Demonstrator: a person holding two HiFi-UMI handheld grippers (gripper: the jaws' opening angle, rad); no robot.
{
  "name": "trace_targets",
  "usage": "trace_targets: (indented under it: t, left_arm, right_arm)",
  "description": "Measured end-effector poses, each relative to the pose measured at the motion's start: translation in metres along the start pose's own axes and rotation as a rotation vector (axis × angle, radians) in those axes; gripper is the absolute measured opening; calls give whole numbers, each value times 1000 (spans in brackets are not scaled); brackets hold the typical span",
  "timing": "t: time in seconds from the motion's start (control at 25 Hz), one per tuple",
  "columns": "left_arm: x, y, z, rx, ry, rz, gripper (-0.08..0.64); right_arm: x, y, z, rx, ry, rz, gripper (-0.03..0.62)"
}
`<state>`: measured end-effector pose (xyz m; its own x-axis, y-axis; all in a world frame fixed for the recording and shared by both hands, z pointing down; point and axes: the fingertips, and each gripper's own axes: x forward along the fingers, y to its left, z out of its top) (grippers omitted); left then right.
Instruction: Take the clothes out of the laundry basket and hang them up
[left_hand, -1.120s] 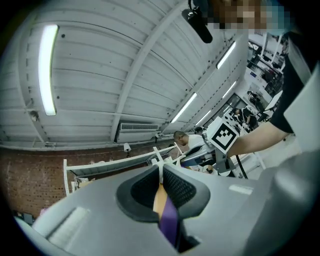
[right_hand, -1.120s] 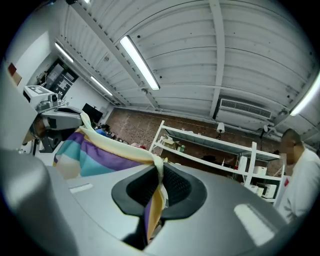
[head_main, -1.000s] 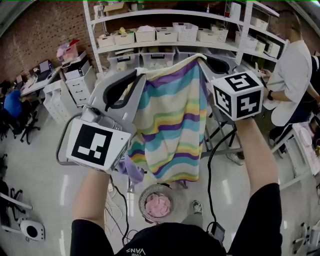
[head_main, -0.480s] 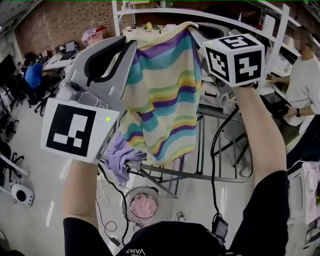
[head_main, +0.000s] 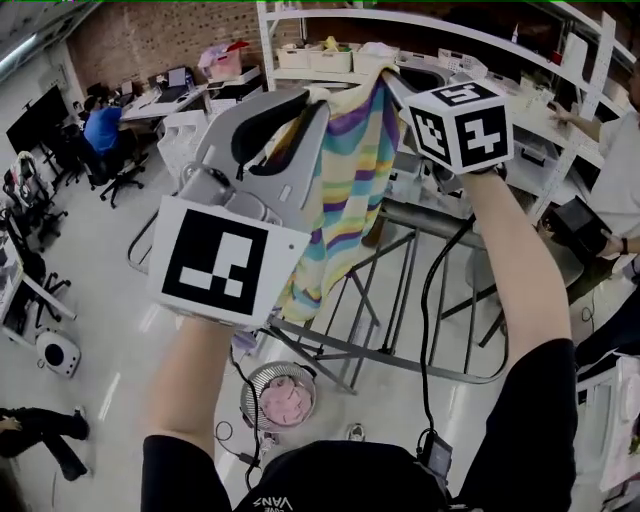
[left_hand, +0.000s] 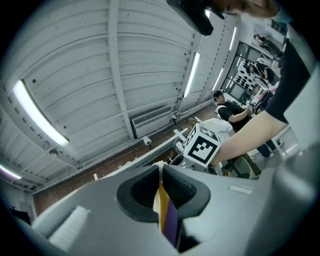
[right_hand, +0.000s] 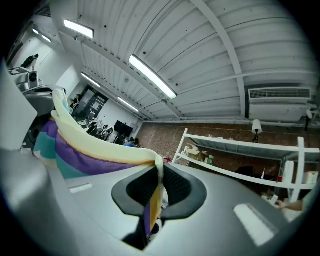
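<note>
A striped cloth (head_main: 345, 190) in yellow, teal and purple hangs stretched between my two grippers, raised at head height. In the head view my left gripper (head_main: 318, 100) is shut on its left top corner and my right gripper (head_main: 392, 76) on its right top corner. The left gripper view shows the jaws pinched on a thin fold of the cloth (left_hand: 164, 205). In the right gripper view the cloth (right_hand: 95, 150) runs off to the left from the closed jaws. The round wire laundry basket (head_main: 252, 378) stands on the floor below, with a pink garment (head_main: 285, 398) in it.
A grey metal drying rack (head_main: 430, 218) stands just behind and below the cloth. White shelving with bins (head_main: 500, 40) lines the back. A person (head_main: 620, 170) stands at the right, another sits at a desk (head_main: 100, 130) far left. A black cable (head_main: 430, 320) hangs from my right arm.
Both grippers have carried the cloth to the left and a little higher, and have come closer together. The rack's top bar now shows under the cloth.
</note>
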<state>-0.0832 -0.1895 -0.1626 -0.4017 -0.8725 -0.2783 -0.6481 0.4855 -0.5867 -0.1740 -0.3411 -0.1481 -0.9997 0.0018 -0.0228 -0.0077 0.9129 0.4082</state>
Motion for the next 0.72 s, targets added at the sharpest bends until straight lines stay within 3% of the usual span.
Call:
trace_targets:
  t: [0.32,0.72]
  left_arm:
    - [42,-76,-17,-68,20,-45,23]
    - [85,-89,-29,-46,105,-2,23]
  right_arm:
    - [-12,-36,-75,46,107,-25,32]
    - [-7,-83,-96,97,105,-146,32]
